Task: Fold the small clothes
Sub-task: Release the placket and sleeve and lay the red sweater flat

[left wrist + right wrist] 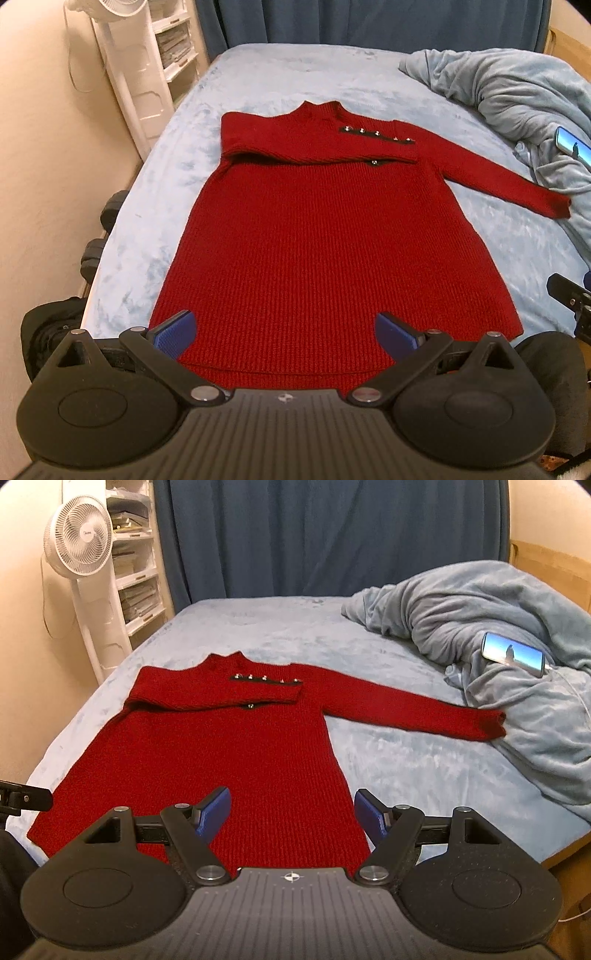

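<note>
A red knit dress lies flat on the light blue bed, collar away from me. Its left sleeve is folded across the chest, showing metal buttons. Its right sleeve stretches out to the right. My left gripper is open and empty, just above the hem. In the right wrist view the dress shows again, its outstretched sleeve reaching the blanket. My right gripper is open and empty over the hem's right corner.
A crumpled grey-blue blanket lies at the right of the bed with a lit phone on it. A white fan and shelves stand at the left by the wall. A blue curtain hangs behind.
</note>
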### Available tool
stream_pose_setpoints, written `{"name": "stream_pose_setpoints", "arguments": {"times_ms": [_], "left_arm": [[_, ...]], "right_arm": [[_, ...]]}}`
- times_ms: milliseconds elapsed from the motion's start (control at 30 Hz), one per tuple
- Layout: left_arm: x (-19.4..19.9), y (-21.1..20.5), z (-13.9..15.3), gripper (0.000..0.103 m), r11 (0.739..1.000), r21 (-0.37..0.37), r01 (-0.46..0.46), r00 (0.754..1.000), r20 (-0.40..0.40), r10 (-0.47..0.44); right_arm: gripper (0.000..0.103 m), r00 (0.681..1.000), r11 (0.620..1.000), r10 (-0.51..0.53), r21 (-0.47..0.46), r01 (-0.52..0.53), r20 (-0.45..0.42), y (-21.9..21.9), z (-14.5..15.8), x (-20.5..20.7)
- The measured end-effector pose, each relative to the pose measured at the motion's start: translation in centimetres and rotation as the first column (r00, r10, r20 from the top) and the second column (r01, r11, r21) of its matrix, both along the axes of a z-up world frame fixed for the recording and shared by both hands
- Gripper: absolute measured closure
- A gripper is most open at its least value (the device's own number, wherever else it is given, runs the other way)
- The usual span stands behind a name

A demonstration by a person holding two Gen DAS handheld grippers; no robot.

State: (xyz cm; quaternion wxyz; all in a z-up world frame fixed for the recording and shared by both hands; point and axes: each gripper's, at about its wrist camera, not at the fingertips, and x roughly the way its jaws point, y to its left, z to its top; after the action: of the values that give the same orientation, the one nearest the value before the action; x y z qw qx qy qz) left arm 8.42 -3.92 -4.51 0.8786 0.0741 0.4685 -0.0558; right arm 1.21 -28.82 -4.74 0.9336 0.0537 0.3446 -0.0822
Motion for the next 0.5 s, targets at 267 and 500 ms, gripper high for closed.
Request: {"name": "stream_pose_setpoints", "arguments": {"times_ms": [267,500], "left_arm": [[1.6,-0.8,-1.5,0.0,0.999,0.041,0.01,0.999,-0.04,-0.008],[3.4,-1.7,-2.9,0.0,0.998,0.053,0.025,0.997,-0.081,-0.021]], "right_arm": [[0.028,0.999,1.0,-0.01,0.002,0.01,-0.035,-0.6,-1.2,1.5],[0.028,0.997,0.999,-0.051,0.005,0.052,-0.059,-2.0,-2.1,3.2]]}}
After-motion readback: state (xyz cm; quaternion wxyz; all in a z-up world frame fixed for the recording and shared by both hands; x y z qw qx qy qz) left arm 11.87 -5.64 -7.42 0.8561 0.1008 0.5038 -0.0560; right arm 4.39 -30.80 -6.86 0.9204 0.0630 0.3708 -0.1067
